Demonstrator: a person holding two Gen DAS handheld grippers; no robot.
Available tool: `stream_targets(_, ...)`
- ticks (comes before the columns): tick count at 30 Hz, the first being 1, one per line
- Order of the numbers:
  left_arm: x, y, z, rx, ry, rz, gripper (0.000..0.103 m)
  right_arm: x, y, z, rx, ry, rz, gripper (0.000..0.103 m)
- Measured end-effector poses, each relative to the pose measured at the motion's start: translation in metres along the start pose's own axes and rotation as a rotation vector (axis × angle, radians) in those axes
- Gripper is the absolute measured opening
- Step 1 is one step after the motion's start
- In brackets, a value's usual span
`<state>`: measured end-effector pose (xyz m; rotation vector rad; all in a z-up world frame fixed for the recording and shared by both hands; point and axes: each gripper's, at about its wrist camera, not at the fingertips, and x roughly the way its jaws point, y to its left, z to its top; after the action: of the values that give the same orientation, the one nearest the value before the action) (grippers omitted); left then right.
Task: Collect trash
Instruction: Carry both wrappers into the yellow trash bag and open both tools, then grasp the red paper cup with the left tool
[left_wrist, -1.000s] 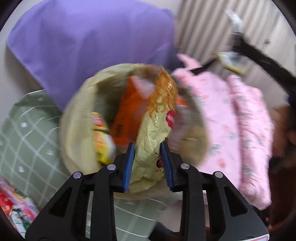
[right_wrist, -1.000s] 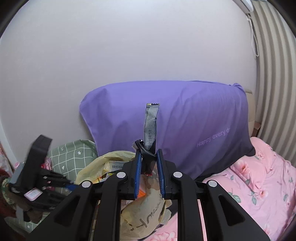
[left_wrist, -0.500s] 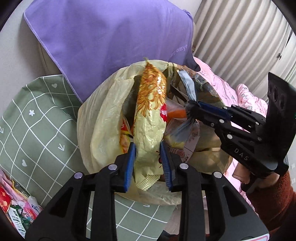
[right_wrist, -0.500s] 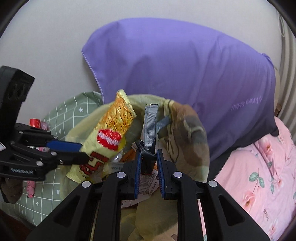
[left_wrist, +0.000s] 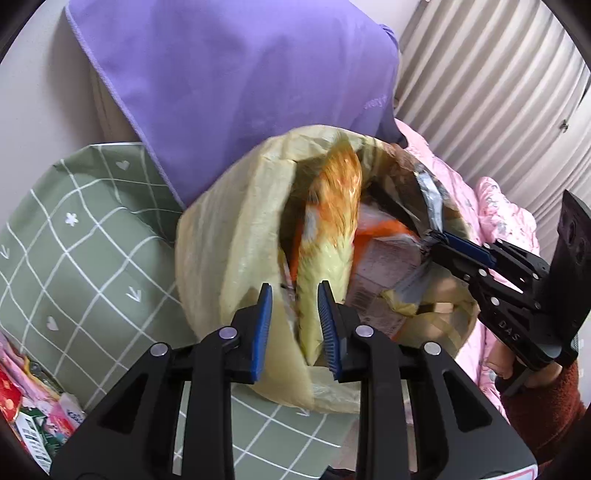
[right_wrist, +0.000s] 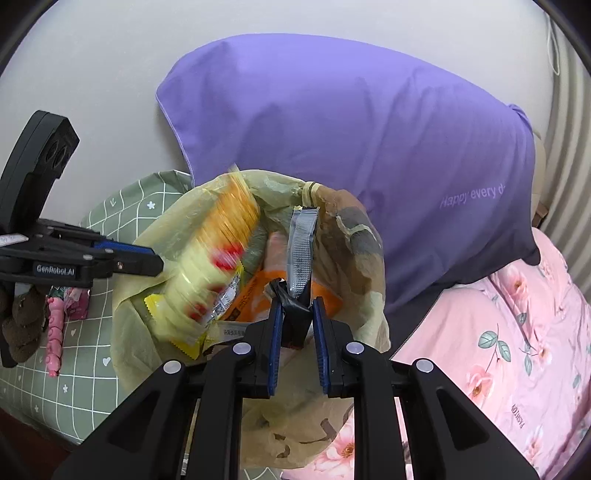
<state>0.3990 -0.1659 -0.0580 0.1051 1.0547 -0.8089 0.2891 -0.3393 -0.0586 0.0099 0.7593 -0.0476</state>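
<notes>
Both wrappers now sit lower than a second ago — the yellow noodle packet (left_wrist: 328, 236) reaches deeper into the trash bag (left_wrist: 229, 236), and the grey wrapper (right_wrist: 301, 251), earlier raised against the purple pillow (right_wrist: 369, 140), dips inside the bag's mouth.

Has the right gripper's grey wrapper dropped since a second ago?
Yes. The grey wrapper was up against the purple pillow; now it sits lower, inside the yellow bag.

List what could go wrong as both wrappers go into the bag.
1. The yellow snack bag in the left gripper reaches past the trash bag rim and may catch there when released.
2. The right gripper pinches only the grey wrapper bottom; it could flop outside.
</notes>
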Motion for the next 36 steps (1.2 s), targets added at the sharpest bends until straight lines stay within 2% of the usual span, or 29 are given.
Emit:
stream_targets(11, -0.012, -0.015, -0.004, -0.007, -0.048, -0.024, 0.024, -0.013, -0.006, 0.001, 0.010, -0.042, -0.001, 0.017)
stream_targets(16, -0.030, -0.015, -0.009, -0.019, -0.092, 0.036, 0.024, -0.016, -0.011, 0.003, 0.054, -0.071, 0.046, 0.018)
stream_targets(18, -0.037, -0.013, -0.010, -0.031, -0.117, 0.049, 0.027, -0.018, -0.011, 0.004, 0.073, -0.093, 0.060, 0.023)
stream_targets(20, -0.045, -0.012, -0.011, -0.044, -0.151, 0.059, 0.034, -0.019, -0.009, 0.004, 0.073, -0.107, 0.061, 0.031)
stream_targets(23, -0.054, -0.013, -0.014, -0.049, -0.174, 0.068, 0.038, -0.021, -0.006, 0.004, 0.058, -0.113, 0.059, 0.033)
stream_targets(25, -0.057, -0.015, -0.016, -0.041, -0.178, 0.079, 0.040, -0.022, -0.004, 0.003, 0.051, -0.111, 0.062, 0.040)
stream_targets(28, -0.060, -0.017, -0.021, -0.040, -0.184, 0.094, 0.041, -0.026, -0.001, 0.003, 0.039, -0.118, 0.057, 0.042)
stream_targets(29, -0.062, -0.016, -0.024, -0.047, -0.188, 0.095, 0.041, -0.027, 0.001, 0.004, 0.035, -0.120, 0.051, 0.047)
stream_targets(34, -0.075, -0.011, -0.036, -0.100, -0.217, 0.116, 0.046, -0.043, 0.006, 0.009, 0.023, -0.166, 0.054, 0.048)
stream_targets(36, -0.082, -0.007, -0.039, -0.124, -0.229, 0.148, 0.049, -0.049, 0.009, 0.012, 0.016, -0.186, 0.061, 0.048)
